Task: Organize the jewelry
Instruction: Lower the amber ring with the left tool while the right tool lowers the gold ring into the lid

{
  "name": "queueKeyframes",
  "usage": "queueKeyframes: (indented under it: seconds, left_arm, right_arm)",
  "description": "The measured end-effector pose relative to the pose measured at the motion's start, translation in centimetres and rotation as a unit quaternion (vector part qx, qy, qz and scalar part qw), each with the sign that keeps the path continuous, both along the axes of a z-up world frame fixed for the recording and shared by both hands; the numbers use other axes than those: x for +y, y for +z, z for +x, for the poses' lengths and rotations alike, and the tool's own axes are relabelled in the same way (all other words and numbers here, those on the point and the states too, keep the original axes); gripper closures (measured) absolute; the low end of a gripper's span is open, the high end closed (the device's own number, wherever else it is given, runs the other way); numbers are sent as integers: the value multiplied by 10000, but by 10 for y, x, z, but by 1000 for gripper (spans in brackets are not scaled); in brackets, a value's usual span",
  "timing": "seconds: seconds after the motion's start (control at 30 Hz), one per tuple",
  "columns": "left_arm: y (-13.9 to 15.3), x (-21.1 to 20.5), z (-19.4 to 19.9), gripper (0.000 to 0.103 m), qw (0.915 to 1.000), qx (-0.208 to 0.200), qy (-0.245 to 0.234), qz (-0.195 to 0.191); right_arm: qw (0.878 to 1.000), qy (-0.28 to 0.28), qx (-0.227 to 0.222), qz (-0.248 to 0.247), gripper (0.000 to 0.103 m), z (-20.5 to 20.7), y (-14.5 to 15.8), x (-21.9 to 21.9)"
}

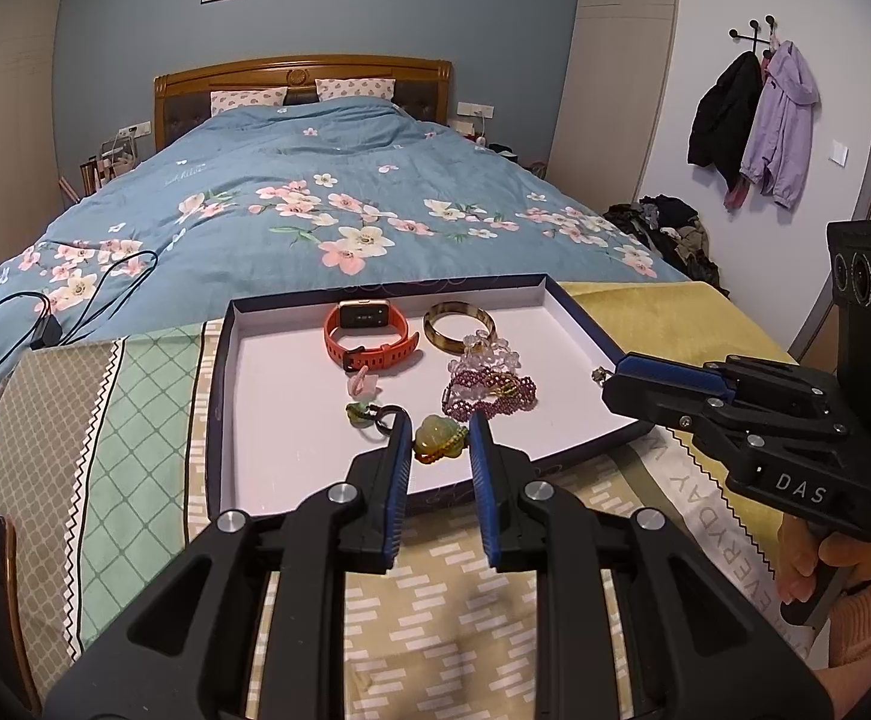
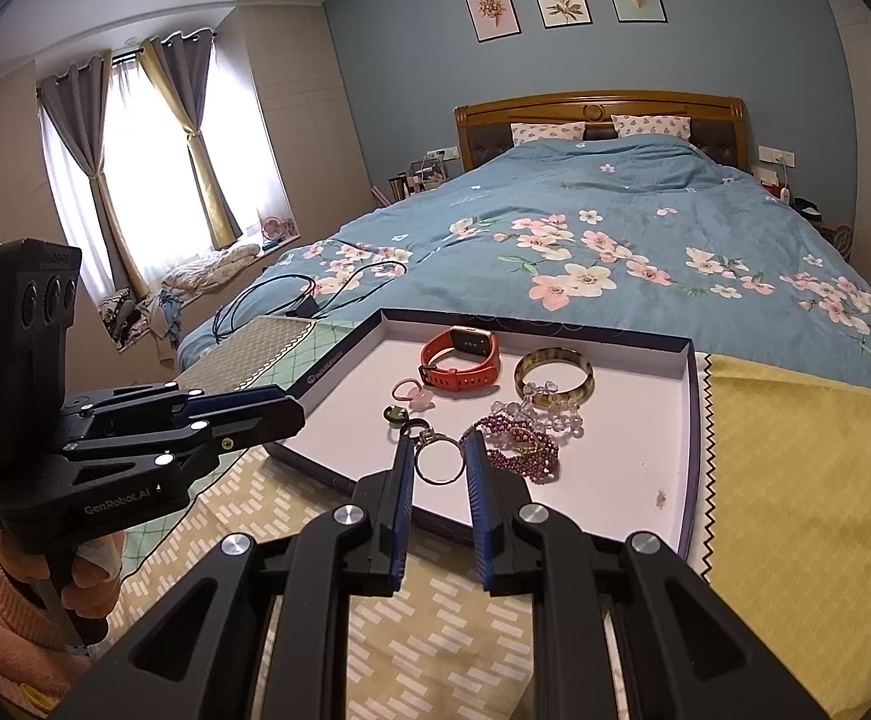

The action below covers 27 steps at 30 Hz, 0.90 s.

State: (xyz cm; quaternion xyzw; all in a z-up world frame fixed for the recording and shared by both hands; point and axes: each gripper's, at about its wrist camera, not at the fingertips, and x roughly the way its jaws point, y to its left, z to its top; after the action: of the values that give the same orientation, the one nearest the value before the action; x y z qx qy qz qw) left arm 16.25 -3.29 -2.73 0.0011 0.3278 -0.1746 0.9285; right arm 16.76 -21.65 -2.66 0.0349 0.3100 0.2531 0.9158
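Two hand-held grippers (image 1: 440, 432) (image 2: 439, 450) over jewelry tray (image 1: 267, 420)

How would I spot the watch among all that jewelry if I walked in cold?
At the foot of the bed sits a shallow white-lined tray. The smartwatch lies near its far edge, left of the mottled brown bangle. It is the only piece with a flat dark screen and a coral-orange rubber strap with a buckle; the pieces around it are beads, rings or stone.
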Motion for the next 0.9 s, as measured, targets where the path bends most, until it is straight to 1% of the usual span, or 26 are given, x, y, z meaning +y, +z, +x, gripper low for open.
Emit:
queueKeyframes:
  seconds: [0.27, 0.9]
  left_arm:
    - [-1, -1, 9, 83, 10000, -8, 39, 72]
    - [-14, -2, 42, 83, 9996, 260, 118, 43]
  right_arm:
    - [10000, -1, -1, -78, 87, 7, 0, 3]
    - [9993, -75, 185, -311, 87, 44, -12, 5]
